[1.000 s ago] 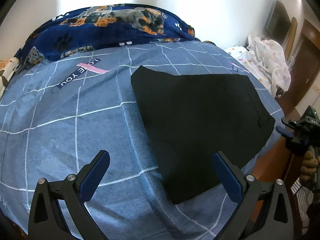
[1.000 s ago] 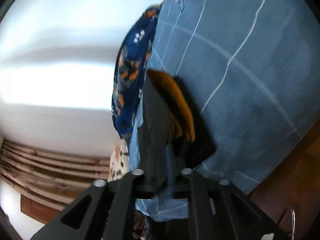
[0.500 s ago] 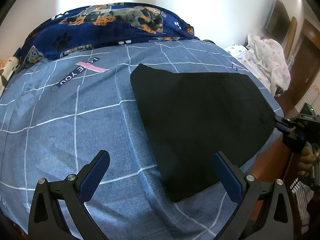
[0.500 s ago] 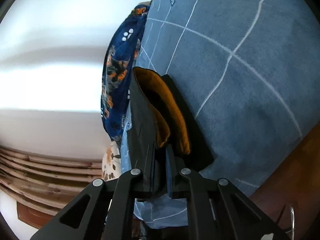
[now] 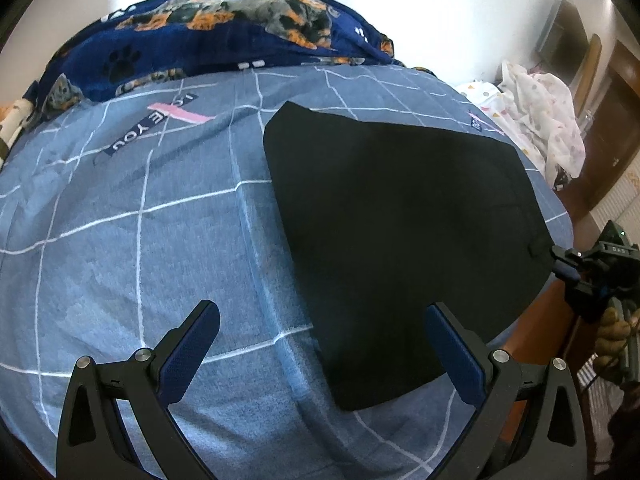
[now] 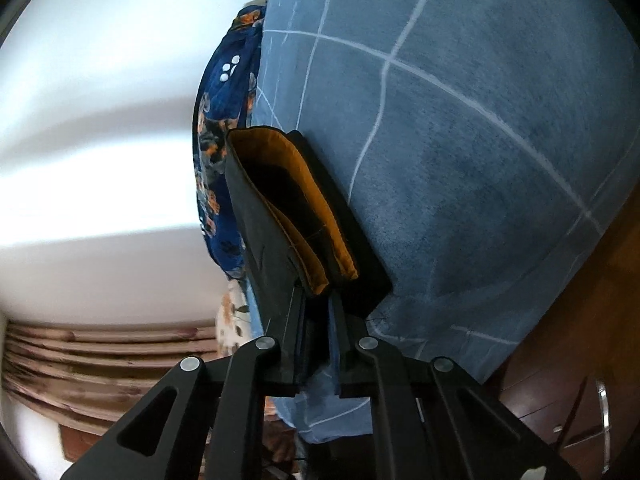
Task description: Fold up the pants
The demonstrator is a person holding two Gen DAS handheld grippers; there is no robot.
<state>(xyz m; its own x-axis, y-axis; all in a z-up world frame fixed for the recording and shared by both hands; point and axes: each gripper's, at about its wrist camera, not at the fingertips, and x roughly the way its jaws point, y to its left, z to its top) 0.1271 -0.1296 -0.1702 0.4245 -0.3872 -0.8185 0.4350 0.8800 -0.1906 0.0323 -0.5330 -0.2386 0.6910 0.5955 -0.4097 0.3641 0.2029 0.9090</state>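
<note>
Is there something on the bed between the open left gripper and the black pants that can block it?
Nothing visible does. The left gripper hangs open above the near edge of the black pants, with only bare blue sheet around it. The right gripper, whose jaws have just been closing, is shut on the pants' far corner.

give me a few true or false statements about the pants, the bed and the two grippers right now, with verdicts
1. The pants lie on a blue checked sheet. True.
2. The left gripper is clamped on the pants. False: its jaws stand wide open above the sheet, holding nothing.
3. The right gripper pinches the edge of the pants. True; its jaws have just been closing on the cloth.
4. The pants show an orange lining in the right wrist view. True.
5. The blanket at the far end of the bed is plain white. False: it is dark blue with a dog print.
</note>
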